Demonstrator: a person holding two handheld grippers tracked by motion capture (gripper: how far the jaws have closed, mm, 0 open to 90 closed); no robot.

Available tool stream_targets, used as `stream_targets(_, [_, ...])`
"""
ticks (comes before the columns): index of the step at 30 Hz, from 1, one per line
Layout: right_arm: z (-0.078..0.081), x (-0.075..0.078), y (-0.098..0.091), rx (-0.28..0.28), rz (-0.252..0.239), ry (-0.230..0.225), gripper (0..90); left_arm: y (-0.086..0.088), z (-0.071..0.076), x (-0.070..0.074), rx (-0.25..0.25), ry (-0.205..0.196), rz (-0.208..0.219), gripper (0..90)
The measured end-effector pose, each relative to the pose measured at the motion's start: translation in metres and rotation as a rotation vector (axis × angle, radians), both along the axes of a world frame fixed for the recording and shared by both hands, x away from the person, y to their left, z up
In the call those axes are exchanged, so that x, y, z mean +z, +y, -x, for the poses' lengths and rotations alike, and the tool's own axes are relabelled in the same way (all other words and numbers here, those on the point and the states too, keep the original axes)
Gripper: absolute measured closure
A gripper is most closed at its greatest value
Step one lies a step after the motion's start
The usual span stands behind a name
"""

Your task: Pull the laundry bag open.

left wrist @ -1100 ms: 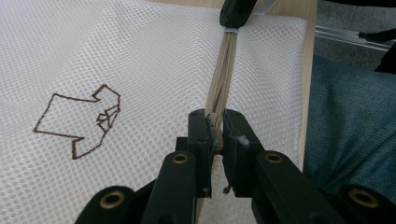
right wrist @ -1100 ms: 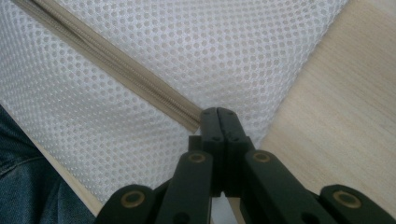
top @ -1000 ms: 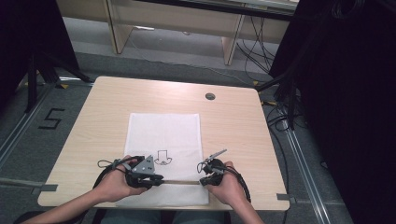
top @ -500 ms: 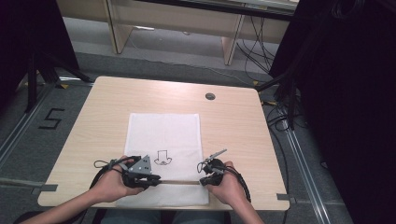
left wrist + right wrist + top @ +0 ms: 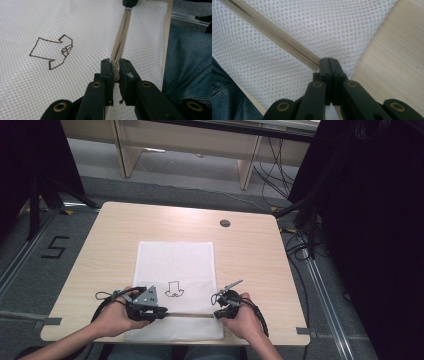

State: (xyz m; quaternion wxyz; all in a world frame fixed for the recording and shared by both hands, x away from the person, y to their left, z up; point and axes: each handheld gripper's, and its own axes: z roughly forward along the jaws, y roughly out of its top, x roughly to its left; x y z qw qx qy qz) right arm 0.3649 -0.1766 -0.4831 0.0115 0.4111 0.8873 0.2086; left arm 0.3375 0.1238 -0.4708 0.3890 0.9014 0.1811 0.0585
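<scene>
1. The white mesh bag (image 5: 175,285) lies flat near the front edge of the bench (image 5: 110,235), just before the person, so both hands reach its zipper (image 5: 190,315) easily.
2. The right gripper (image 5: 223,312) has its jaws fully closed on the bag at the right end of the zipper (image 5: 274,35). I think it pins this end so the bag does not slide.
3. The left gripper (image 5: 156,312) has its jaws narrow, pinching a small beige part at the left end of the zipper (image 5: 121,37), probably the puller. The zipper line is stretched straight between the two grippers, which should help the slider to run.
4. The bag is a fine white net with small round holes, a beige zipper across its near part, and a brown outline drawing of a shirt (image 5: 52,51).
</scene>
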Motion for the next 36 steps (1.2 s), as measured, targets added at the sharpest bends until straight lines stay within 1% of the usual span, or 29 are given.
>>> stream_targets(1, [0.0004,0.0002,0.0001,-0.005,-0.001,0.006,90.0,0.0007,-0.0004,-0.0002,0.003,0.004,0.006,81.9])
stream_targets(2, [-0.0001,-0.0002,-0.0002,0.001,-0.003,0.002,90.0,0.0009,0.0002,0.0,0.003,0.0,-0.003,82.0])
stream_targets(3, [-0.0006,-0.0004,-0.0005,0.008,-0.002,-0.003,90.0,0.0011,0.0,-0.0006,0.003,0.002,0.004,81.9])
stream_targets(5, [-0.0009,-0.0005,-0.0007,0.01,-0.003,-0.005,90.0,0.002,-0.0007,-0.0001,-0.003,-0.006,-0.012,81.9])
stream_targets(6, [-0.0009,-0.0005,-0.0007,0.009,-0.004,-0.004,90.0,0.002,-0.0005,0.0001,-0.004,-0.006,-0.012,81.9])
stream_targets(8, [0.0005,0.0003,-0.0001,-0.016,0.001,0.013,90.0,0.0012,0.0007,0.0,0.003,0.003,0.002,81.9])
stream_targets(9, [0.0006,0.0002,-0.0001,-0.017,0.001,0.013,90.0,0.0012,0.0006,-0.0003,0.001,0.003,0.005,81.9])
stream_targets(12, [0.0006,0.0001,-0.0002,-0.016,0.0,0.012,90.0,0.0016,0.0012,-0.0006,0.001,0.002,0.002,81.9])
stream_targets(13, [0.0005,0.0001,-0.0002,-0.016,-0.001,0.012,90.0,0.0021,0.001,-0.0004,-0.003,0.0,-0.013,82.0])
stream_targets(14, [0.0005,0.0001,-0.0002,-0.016,0.0,0.01,90.0,0.0021,0.0015,-0.0008,0.001,-0.002,-0.002,81.9])
stream_targets(15, [0.0005,0.0001,-0.0002,-0.015,-0.001,0.011,90.0,0.003,0.0013,-0.0005,0.0,0.003,-0.003,81.9])
stream_targets(16, [0.0005,0.0001,-0.0003,-0.015,0.0,0.01,90.0,0.0033,0.0012,-0.0006,-0.001,-0.005,-0.011,81.9])
stream_targets(18, [0.0005,0.0001,-0.0003,-0.015,-0.001,0.011,90.0,0.0037,0.0018,-0.0005,0.003,0.002,0.001,81.9])
stream_targets(21, [0.0007,0.0001,-0.0001,-0.016,0.001,0.01,90.0,0.0037,0.0019,-0.0006,0.001,0.001,-0.002,81.9])
stream_targets(23, [0.0014,0.0007,0.0001,-0.029,0.007,0.017,90.0,0.0041,0.0016,-0.0008,-0.001,0.001,-0.003,81.9])
stream_targets(24, [0.0013,0.0007,0.0001,-0.028,0.006,0.018,90.0,0.0043,0.0018,-0.0004,0.0,-0.002,-0.015,81.9])
stream_targets(25, [0.0013,0.0007,0.0001,-0.028,0.006,0.018,90.0,0.0049,0.0015,-0.0006,-0.001,-0.002,-0.006,81.9])
stream_targets(26, [0.0001,-0.0004,-0.0005,-0.007,-0.003,0.002,90.0,0.0051,0.002,-0.0007,0.007,0.003,0.001,82.0])
stream_targets(27, [0.0001,-0.0004,-0.0005,-0.007,-0.003,0.002,90.0,0.005,0.0024,-0.0009,0.007,0.005,0.007,81.9])
stream_targets(28, [0.0,-0.0003,-0.0007,-0.002,-0.005,-0.001,90.0,0.005,0.0023,-0.0008,0.004,0.003,-0.002,81.9])
stream_targets(29, [0.0,-0.0004,-0.0007,-0.006,-0.004,0.003,90.0,0.0049,0.0024,-0.0009,0.003,0.003,-0.003,81.9])
stream_targets(30, [0.001,0.0006,0.0,-0.024,0.002,0.019,90.0,0.0051,0.0022,-0.0008,0.004,0.004,-0.003,81.9])
stream_targets(31, [0.0,-0.0004,-0.0006,-0.007,-0.004,0.003,90.0,0.0052,0.0021,-0.0008,0.004,0.004,-0.002,82.0])
stream_targets(32, [0.0,-0.0004,-0.0005,-0.006,-0.002,0.002,90.0,0.0058,0.0019,-0.0006,0.0,-0.004,-0.014,81.9])
stream_targets(33, [0.0,-0.0004,-0.0004,-0.006,-0.002,0.002,90.0,0.0059,0.0018,-0.001,0.002,0.003,-0.004,81.9])
stream_targets(36, [0.0004,0.0001,-0.0001,-0.014,0.001,0.01,90.0,0.0057,0.002,-0.0011,0.002,0.005,-0.008,81.9])
